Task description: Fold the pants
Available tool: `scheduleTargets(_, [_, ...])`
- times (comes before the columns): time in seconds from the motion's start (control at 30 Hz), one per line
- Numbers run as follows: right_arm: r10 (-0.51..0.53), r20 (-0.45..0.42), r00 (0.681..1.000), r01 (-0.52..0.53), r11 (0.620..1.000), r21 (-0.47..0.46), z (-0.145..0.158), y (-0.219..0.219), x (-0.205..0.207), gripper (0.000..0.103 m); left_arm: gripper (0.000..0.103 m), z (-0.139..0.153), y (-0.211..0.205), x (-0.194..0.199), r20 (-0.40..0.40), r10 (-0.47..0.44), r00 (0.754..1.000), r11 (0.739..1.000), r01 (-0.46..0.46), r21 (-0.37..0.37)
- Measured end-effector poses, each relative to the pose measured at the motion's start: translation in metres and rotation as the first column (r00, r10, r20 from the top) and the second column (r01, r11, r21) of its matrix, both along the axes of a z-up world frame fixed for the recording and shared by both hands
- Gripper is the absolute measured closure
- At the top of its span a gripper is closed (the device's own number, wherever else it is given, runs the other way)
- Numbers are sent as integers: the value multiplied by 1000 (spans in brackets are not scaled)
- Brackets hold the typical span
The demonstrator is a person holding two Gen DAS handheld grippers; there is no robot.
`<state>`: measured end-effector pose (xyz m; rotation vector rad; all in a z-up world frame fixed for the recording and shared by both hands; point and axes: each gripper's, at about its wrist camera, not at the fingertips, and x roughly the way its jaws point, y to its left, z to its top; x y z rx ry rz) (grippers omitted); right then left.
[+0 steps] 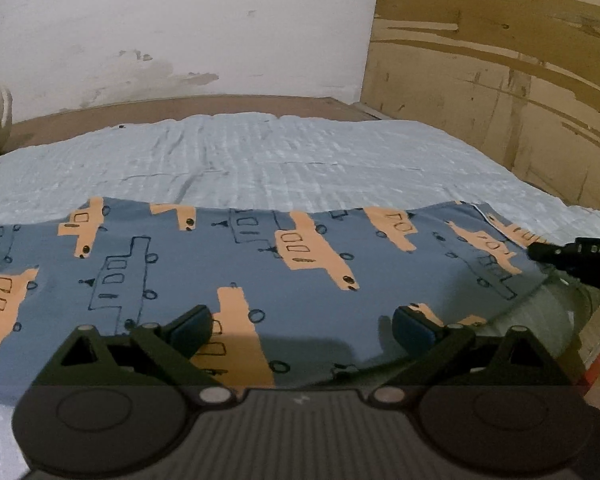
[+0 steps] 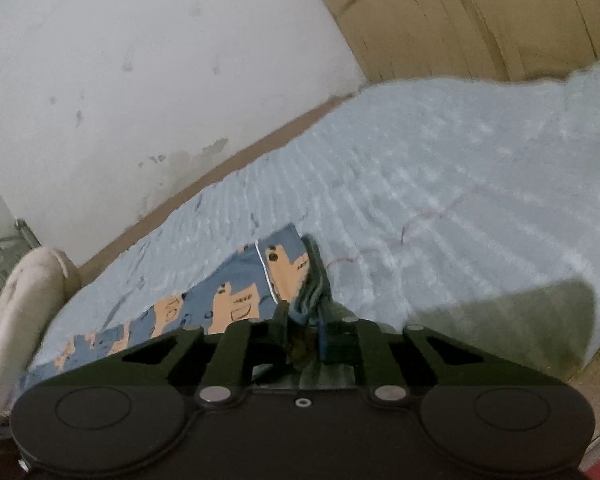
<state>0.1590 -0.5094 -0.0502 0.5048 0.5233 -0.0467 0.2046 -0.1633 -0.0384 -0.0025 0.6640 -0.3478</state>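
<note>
Nearest, the left gripper (image 1: 302, 326) hangs with fingers wide apart over the blue truck-print pants (image 1: 228, 280), which lie flat on the pale blue quilt (image 1: 260, 160). At three o'clock the right gripper (image 2: 304, 330) is clamped on the waistband end. Best to pinch the near edge squarely before lifting both ends evenly toward twelve o'clock.

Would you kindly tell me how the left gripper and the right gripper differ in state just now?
The left gripper stands wide open above the pants, holding nothing; the right gripper is shut on the pants' end. Both are black with blue pads.
</note>
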Motion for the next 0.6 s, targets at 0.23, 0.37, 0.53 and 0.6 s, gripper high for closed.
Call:
scheduleTargets(0.23, [-12, 0, 1000, 12, 993, -121, 3, 8, -3, 91, 4, -1, 5, 3, -3, 16, 1000, 1000, -16, -2])
scheduleTargets(0.37, [9, -5, 1000, -9, 989, -147, -1, 8, -3, 79, 3, 10, 18, 2, 13, 49, 999, 998, -49, -33])
scheduleTargets(0.53, [27, 11, 1000, -25, 979, -201, 16, 14, -15, 44, 1, 38, 40, -3, 46, 135, 990, 988, -131, -82])
scheduleTargets(0.6, [50, 25, 998, -44, 976, -212, 26, 22, -20, 27, 1, 53, 53, -8, 67, 147, 987, 986, -141, -91])
